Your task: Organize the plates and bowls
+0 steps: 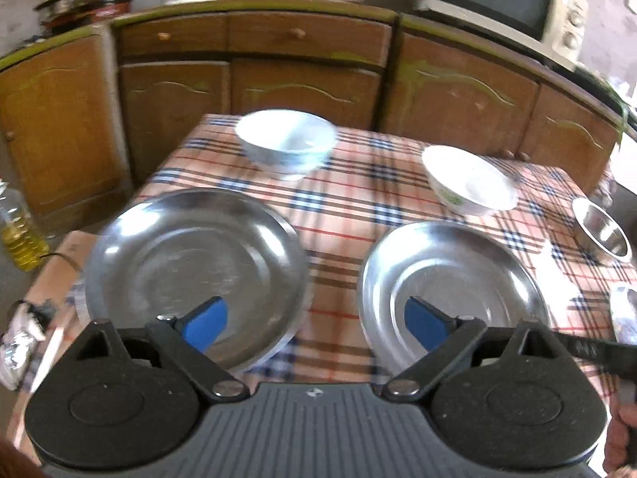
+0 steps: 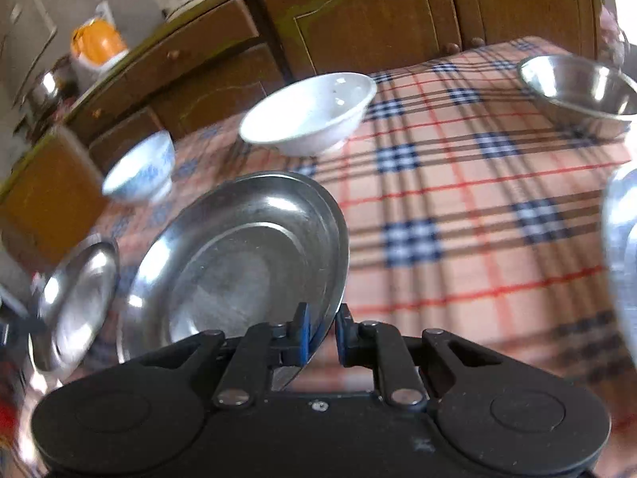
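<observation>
My right gripper [image 2: 322, 336] is clamped on the rim of a steel plate [image 2: 239, 263]: blue pads either side of its near-right edge, plate tilted up off the checked tablecloth [image 2: 458, 207]. No earlier frame to compare, so that's just how it sits.

My left gripper [image 1: 316, 324] has its jaws wide apart, nothing between the pads. Left finger [image 1: 207, 322] hangs over the near rim of the left steel plate [image 1: 191, 263], right finger [image 1: 424, 324] over the near rim of the plate my right gripper holds; can't tell if either pad touches metal.

Layout on the table:
- left steel plate: near-left corner, its edge hanging past the left side of the cloth
- blue-patterned bowl [image 1: 286, 143]: far edge, left of centre
- white bowl [image 1: 469, 181]: further right, just beyond the gripped plate, apart from it
- small steel bowl [image 2: 581, 87]: far-right, by the right edge
- another metal item at the near-right edge, too blurred to identify

Wooden cabinets [image 1: 302, 79] run behind the table, microwave [image 1: 513, 4] on top at the right. Frames are motion-blurred.
</observation>
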`<state>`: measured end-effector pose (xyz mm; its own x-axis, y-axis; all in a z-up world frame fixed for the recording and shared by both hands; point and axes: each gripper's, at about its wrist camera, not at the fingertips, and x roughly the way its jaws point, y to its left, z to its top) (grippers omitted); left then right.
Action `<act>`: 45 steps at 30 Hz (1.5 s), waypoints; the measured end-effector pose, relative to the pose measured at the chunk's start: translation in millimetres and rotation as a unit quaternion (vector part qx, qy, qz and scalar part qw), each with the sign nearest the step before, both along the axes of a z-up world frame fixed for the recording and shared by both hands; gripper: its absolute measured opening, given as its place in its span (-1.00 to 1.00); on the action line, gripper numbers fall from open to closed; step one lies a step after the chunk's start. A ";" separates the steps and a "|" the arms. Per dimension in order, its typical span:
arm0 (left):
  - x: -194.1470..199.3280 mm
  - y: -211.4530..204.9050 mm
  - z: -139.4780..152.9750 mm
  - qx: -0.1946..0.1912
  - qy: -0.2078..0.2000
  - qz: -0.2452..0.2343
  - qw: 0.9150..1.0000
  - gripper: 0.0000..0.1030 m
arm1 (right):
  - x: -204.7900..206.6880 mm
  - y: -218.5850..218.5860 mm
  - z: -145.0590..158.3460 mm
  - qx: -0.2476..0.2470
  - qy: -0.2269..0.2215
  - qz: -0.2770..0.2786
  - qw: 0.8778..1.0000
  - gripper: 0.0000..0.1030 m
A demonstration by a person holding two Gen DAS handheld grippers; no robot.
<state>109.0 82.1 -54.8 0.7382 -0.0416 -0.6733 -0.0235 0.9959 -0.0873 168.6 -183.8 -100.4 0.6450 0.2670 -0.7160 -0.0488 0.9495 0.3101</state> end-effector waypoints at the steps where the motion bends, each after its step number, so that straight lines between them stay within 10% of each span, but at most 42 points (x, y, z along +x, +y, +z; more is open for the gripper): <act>1: 4.5 -6.4 -2.5 -0.002 0.006 -0.009 1.000 0.87 | -7.0 -6.3 0.6 -0.012 -0.004 0.009 1.000 -0.67; 11: 41.6 -72.0 -50.7 0.017 0.068 -0.102 0.992 0.52 | -45.2 -44.9 1.5 -0.053 -0.012 0.021 0.998 -0.66; 16: 52.0 -84.2 -60.3 0.007 0.075 -0.126 0.989 -0.45 | -50.2 -42.5 5.1 -0.059 -0.024 0.013 0.998 -0.65; 45: -37.4 -84.7 59.2 0.018 -0.042 -0.085 0.995 -0.57 | -107.9 -33.8 136.8 -0.090 -0.153 -0.019 0.984 -0.64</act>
